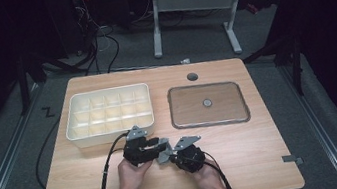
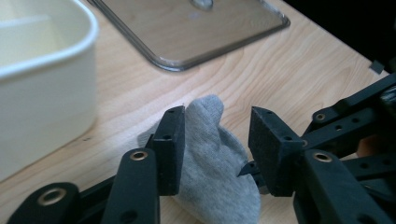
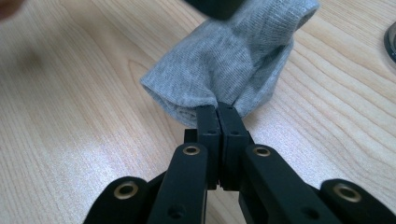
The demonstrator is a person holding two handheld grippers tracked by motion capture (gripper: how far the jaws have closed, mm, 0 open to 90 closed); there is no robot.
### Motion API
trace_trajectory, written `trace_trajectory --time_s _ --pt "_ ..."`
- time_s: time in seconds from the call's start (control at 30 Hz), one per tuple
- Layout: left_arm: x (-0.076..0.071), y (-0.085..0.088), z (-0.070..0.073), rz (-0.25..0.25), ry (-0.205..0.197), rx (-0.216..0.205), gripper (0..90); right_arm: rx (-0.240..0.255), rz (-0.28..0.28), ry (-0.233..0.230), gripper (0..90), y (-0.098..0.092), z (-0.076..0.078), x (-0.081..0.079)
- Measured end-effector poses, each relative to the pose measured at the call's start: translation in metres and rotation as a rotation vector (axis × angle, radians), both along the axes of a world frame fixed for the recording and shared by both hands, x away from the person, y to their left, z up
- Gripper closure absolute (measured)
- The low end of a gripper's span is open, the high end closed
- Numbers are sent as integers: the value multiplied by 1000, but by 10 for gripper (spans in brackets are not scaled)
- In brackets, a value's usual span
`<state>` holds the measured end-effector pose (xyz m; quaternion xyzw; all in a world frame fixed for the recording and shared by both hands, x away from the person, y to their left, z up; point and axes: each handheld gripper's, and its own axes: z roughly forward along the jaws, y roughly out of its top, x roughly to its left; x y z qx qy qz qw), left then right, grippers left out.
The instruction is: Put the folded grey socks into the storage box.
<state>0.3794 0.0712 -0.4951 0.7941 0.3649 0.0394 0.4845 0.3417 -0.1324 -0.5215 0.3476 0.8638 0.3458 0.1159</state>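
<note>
One grey sock (image 3: 233, 65); right gripper (image 3: 218, 112) clamped on its edge, left gripper (image 2: 217, 135) jaws apart around it. One white compartment tray (image 1: 108, 114); one clear lid (image 1: 208, 104).

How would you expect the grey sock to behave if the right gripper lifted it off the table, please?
The grey sock looks soft and knitted, bunching where the right gripper pinches it, so it would probably droop rather than hold shape. It seems light, and its fuzzy fabric likely will not slip. The left gripper stands open around it.
</note>
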Motion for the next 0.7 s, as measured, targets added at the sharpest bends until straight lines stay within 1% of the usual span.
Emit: trace_trajectory --time_s 0.07,0.13,0.2,0.23,0.27,0.3,0.33,0.37,0.47,0.5,0.63,0.7 --pt "-3 5 1 37 -5 9 538 -1 1 0 899 0 0 0" --pt "-5 8 -1 71 8 26 507 1 0 1 899 0 0 0" --pt "-5 10 -7 99 33 43 458 3 2 0 898 0 0 0" --pt "-4 11 -11 105 52 44 424 2 2 1 898 0 0 0" --pt "-4 11 -11 105 52 44 402 2 2 1 898 0 0 0" --pt "-3 10 -18 114 78 39 386 3 1 1 898 0 0 0" --pt "-3 9 -21 115 84 42 374 3 1 0 898 0 0 0" --pt "-4 8 -23 116 88 45 369 2 1 2 898 0 0 0" --pt "-3 6 -26 126 99 30 368 -2 6 2 897 0 0 0" --pt "-3 5 -27 129 103 32 370 -3 8 2 897 0 0 0" --pt "-1 1 -31 139 104 73 387 -6 16 1 895 0 0 0" --pt "-1 -1 -32 144 105 85 396 0 18 4 891 0 0 0"
